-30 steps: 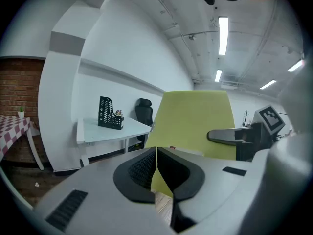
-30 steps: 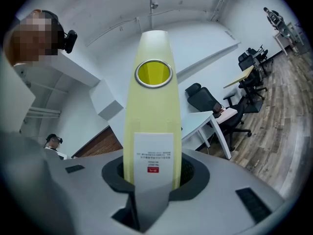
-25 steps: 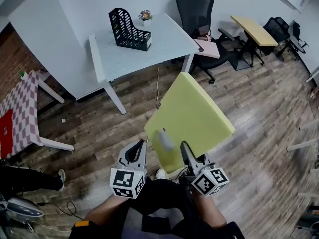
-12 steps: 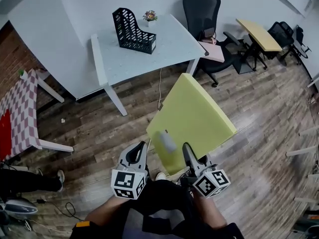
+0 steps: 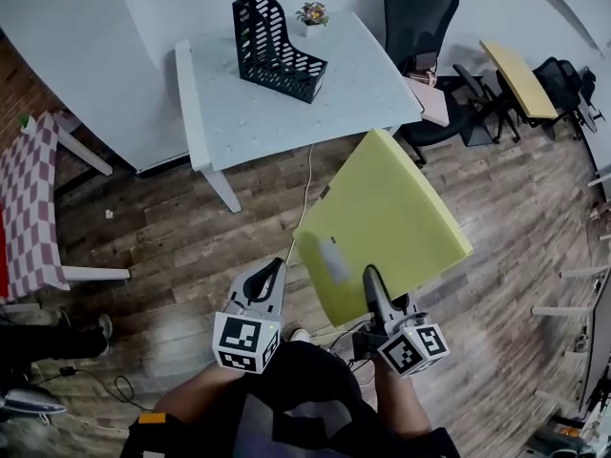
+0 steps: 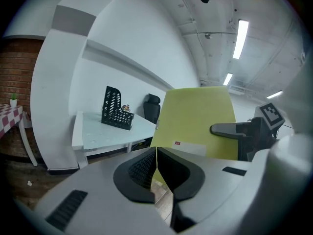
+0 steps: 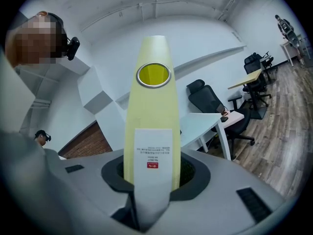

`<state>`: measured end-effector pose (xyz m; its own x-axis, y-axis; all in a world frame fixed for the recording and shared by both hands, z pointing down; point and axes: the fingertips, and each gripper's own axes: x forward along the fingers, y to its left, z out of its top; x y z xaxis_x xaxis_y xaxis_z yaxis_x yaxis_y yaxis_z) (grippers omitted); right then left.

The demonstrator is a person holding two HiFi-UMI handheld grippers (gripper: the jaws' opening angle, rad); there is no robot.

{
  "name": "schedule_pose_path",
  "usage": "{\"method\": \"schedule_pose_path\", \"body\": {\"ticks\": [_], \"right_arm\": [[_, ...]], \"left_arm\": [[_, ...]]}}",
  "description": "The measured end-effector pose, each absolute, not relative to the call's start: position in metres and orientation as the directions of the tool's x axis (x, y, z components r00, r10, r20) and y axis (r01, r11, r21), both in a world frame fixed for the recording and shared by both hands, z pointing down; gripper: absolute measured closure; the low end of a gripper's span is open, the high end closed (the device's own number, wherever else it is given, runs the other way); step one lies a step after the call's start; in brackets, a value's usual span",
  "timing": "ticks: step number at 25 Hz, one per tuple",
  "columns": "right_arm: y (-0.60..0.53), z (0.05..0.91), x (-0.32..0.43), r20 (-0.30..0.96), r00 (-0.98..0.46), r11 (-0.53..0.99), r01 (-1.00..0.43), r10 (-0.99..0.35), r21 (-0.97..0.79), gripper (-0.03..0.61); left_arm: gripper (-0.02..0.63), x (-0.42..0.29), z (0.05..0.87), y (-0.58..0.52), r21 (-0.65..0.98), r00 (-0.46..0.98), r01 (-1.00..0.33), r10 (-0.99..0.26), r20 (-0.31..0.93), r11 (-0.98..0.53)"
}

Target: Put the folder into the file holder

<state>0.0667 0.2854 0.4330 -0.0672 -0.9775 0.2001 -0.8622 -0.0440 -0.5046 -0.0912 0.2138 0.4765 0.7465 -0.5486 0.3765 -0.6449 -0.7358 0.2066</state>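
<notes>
A yellow folder [image 5: 387, 222] hangs in the air over the wooden floor, and my right gripper [image 5: 368, 284] is shut on its near spine. In the right gripper view the folder [image 7: 152, 126] rises between the jaws, spine toward the camera, with a white label and a ring hole. My left gripper [image 5: 274, 273] is shut and holds nothing, just left of the folder. In the left gripper view the folder [image 6: 198, 121] shows to the right. The black mesh file holder [image 5: 275, 44] stands on the white table [image 5: 258, 113] ahead, also visible as the file holder [image 6: 116, 110] in the left gripper view.
A small potted plant [image 5: 310, 14] stands behind the file holder. A black office chair [image 5: 425, 17] and a pink-topped side table [image 5: 431, 103] lie right of the white table. A checkered table [image 5: 33, 208] is at the left, a yellow desk [image 5: 525, 79] far right.
The view has moved closer to the white table; the file holder now sits nearer and more central. Both grippers and the folder keep their hold and shifted slightly right.
</notes>
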Motion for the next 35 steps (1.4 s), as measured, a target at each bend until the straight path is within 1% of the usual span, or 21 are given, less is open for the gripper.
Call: {"method": "schedule_pose_path", "body": {"ticks": [6,14,17,21,25,29,35], "right_arm": [[0.231,0.413,0.064,0.183,-0.044,-0.051,-0.875,-0.982,-0.482,0.430],[0.167,0.376,0.062,0.107,-0.012,-0.037,-0.897,-0.994,-0.440,0.430],[0.147,0.370,0.063,0.085,-0.007,-0.031,-0.900,-0.996,-0.434,0.430],[0.125,0.370,0.068,0.090,-0.002,-0.037,-0.899,-0.996,-0.436,0.430],[0.101,0.373,0.079,0.086,-0.025,-0.014,-0.907,-0.996,-0.422,0.430],[0.072,0.385,0.102,0.090,-0.047,0.004,-0.908,-0.995,-0.420,0.431],[0.001,0.380,0.152,0.069,-0.130,0.092,-0.910,-0.989,-0.405,0.433]], "left_arm": [[0.600,-0.096,0.462,0.154,0.217,0.759,-0.635,-0.549,0.350,-0.741],[0.600,-0.107,0.435,0.087,0.194,0.773,-0.624,-0.560,0.298,-0.757],[0.600,-0.113,0.433,0.066,0.190,0.768,-0.631,-0.570,0.292,-0.752],[0.600,-0.116,0.436,0.048,0.198,0.763,-0.636,-0.570,0.305,-0.745],[0.600,-0.113,0.445,0.027,0.201,0.745,-0.658,-0.589,0.314,-0.726],[0.600,-0.106,0.467,0.001,0.194,0.708,-0.694,-0.609,0.358,-0.693],[0.600,-0.058,0.459,-0.070,0.165,0.663,-0.737,-0.654,0.363,-0.656]]}}
